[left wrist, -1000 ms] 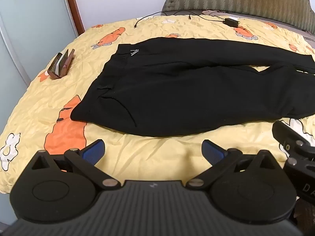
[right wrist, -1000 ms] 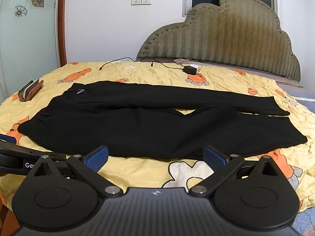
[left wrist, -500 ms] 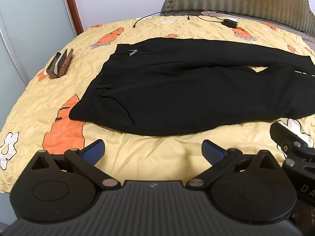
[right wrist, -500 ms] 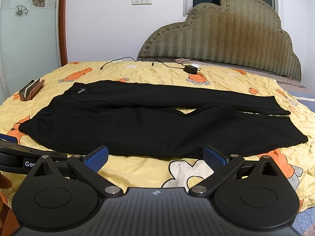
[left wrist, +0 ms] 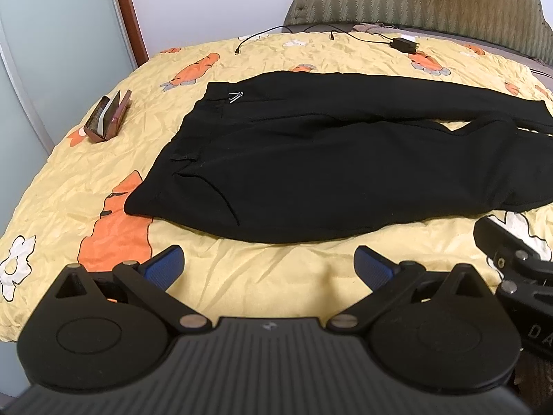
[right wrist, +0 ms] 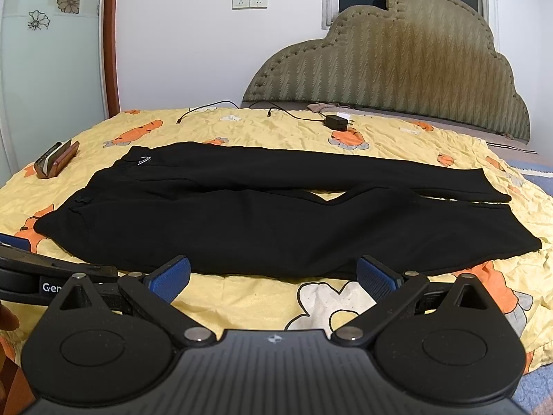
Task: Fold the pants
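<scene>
Black pants (left wrist: 328, 169) lie flat across the yellow carrot-print bedsheet (left wrist: 242, 276), waistband at the left, legs running right; they also show in the right wrist view (right wrist: 276, 221). My left gripper (left wrist: 269, 266) is open and empty, just in front of the pants' near edge by the waist end. My right gripper (right wrist: 274, 276) is open and empty, in front of the near leg's edge. Part of the right gripper shows at the right edge of the left wrist view (left wrist: 511, 259).
A brown wallet-like case (left wrist: 107, 117) stands on the sheet left of the waistband. A black charger (right wrist: 337, 121) with cables lies near the padded headboard (right wrist: 397, 69). A glass door with a wooden frame (left wrist: 128, 17) is at the left.
Both grippers have edged slightly forward and the left view has shifted a little; the pants have not moved.
</scene>
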